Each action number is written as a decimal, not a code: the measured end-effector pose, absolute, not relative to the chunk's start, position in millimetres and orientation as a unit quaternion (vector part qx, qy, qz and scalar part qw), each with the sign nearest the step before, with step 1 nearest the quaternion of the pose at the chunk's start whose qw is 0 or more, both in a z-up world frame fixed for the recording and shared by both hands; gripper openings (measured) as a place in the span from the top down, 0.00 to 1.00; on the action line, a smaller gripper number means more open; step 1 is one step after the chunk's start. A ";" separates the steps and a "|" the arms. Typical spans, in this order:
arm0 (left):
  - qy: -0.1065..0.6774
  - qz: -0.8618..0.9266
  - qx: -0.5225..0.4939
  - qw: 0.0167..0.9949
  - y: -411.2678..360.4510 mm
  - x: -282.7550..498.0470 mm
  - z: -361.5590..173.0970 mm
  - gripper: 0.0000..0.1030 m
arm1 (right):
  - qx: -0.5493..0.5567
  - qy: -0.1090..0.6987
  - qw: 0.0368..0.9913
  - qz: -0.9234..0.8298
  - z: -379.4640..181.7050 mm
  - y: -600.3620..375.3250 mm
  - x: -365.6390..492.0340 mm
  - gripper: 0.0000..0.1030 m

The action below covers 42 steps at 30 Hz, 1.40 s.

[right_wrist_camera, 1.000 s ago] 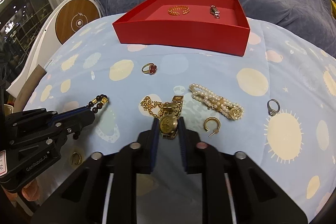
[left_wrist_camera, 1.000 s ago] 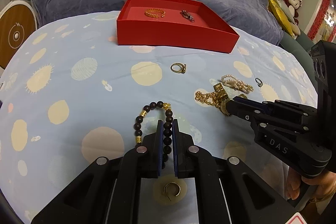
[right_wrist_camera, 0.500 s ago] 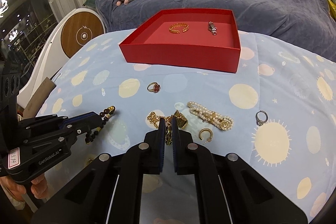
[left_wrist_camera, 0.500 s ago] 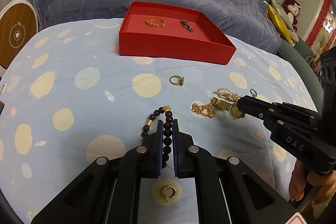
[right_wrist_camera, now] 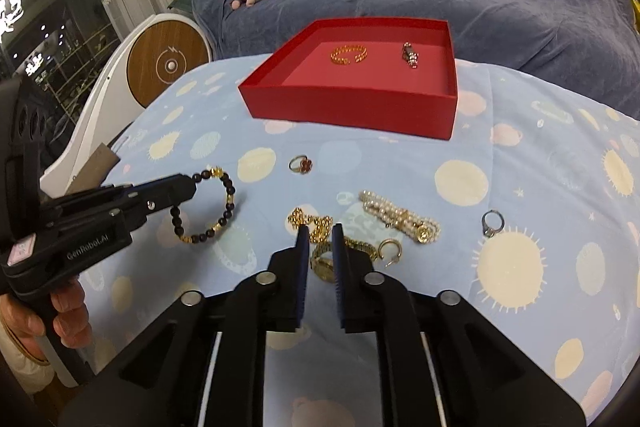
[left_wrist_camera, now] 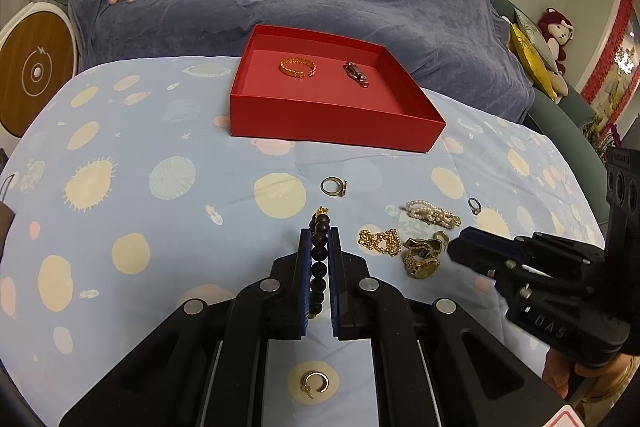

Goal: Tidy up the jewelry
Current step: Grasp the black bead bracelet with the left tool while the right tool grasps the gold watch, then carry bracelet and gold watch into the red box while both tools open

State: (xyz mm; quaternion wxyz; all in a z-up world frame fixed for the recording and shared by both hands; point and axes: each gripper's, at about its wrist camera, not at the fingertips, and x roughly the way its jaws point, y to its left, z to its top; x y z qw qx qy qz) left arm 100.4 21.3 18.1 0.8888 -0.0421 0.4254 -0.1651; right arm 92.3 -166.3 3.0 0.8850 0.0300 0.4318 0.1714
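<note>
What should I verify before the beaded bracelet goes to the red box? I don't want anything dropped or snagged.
1. Left tool shut on the beaded bracelet: ok.
2. Bracelet hanging free of other jewelry: ok.
3. Red box has bare floor beside the gold bangle and the small dark piece: ok.
4. Ring with red stone lies on the cloth between bracelet and box: cannot tell whether it is below the path.
5. Right tool has just been opening; the gold watch lies on the cloth, not gripped: not ok.
</note>
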 end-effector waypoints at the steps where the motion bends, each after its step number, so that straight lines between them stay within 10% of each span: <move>1: 0.428 -0.165 -0.041 0.888 21.0 100.6 16.3 0.95 | 0.023 0.434 0.884 0.171 -0.8 -162.5 91.8 0.69; 10: 0.430 -0.168 -0.034 0.886 20.9 97.2 13.3 0.95 | 0.028 0.462 0.875 0.143 -34.3 -160.0 103.6 0.69; 14: 0.431 -0.171 -0.031 0.886 19.5 95.9 12.7 0.95 | 0.032 0.461 0.875 0.144 -34.4 -161.0 103.9 0.92; 42: 0.371 -0.178 -0.015 0.912 -13.3 231.3 98.9 0.95 | 0.137 0.356 0.907 0.177 106.7 -199.7 222.5 0.93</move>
